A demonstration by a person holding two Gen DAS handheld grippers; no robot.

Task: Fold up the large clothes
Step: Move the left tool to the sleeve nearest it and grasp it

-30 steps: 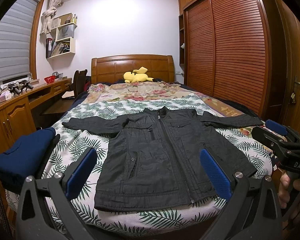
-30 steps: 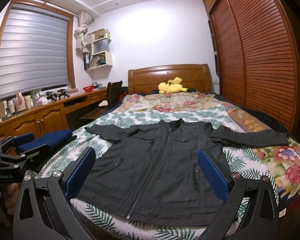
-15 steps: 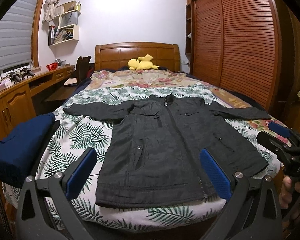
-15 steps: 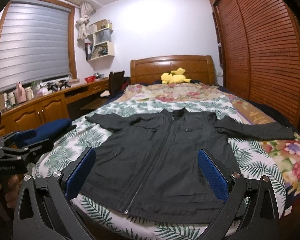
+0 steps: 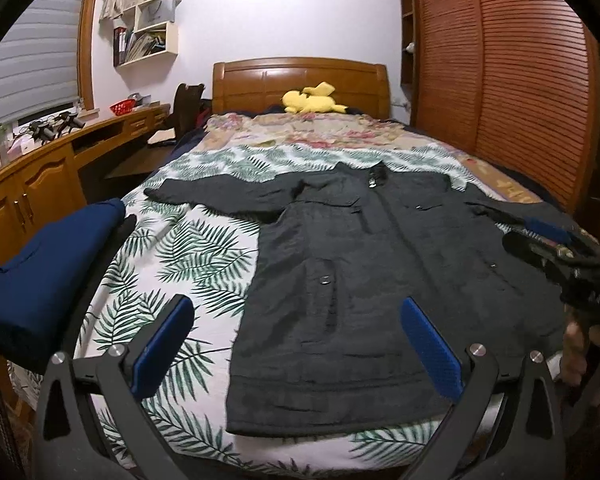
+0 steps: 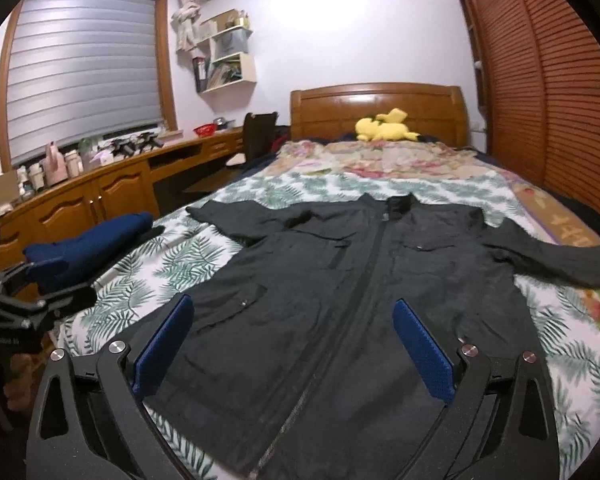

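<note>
A black zip-up jacket [image 5: 364,280] lies flat and face up on the leaf-print bedspread [image 5: 188,256], sleeves spread out to both sides. It also fills the right wrist view [image 6: 360,300]. My left gripper [image 5: 300,344] is open and empty above the jacket's hem on its left half. My right gripper [image 6: 296,348] is open and empty above the jacket's lower front. The right gripper also shows at the right edge of the left wrist view [image 5: 556,248], over the jacket's right sleeve. The left gripper shows at the left edge of the right wrist view [image 6: 32,300].
A folded navy garment [image 5: 40,264] sits at the bed's left edge. A yellow plush toy [image 5: 312,102] lies by the wooden headboard [image 5: 300,80]. A wooden desk and cabinets [image 6: 100,196] run along the left. A slatted wardrobe [image 5: 512,80] stands on the right.
Both grippers have moved forward and lower toward the jacket, which now looks larger. Both stay open. The jacket has not moved.
</note>
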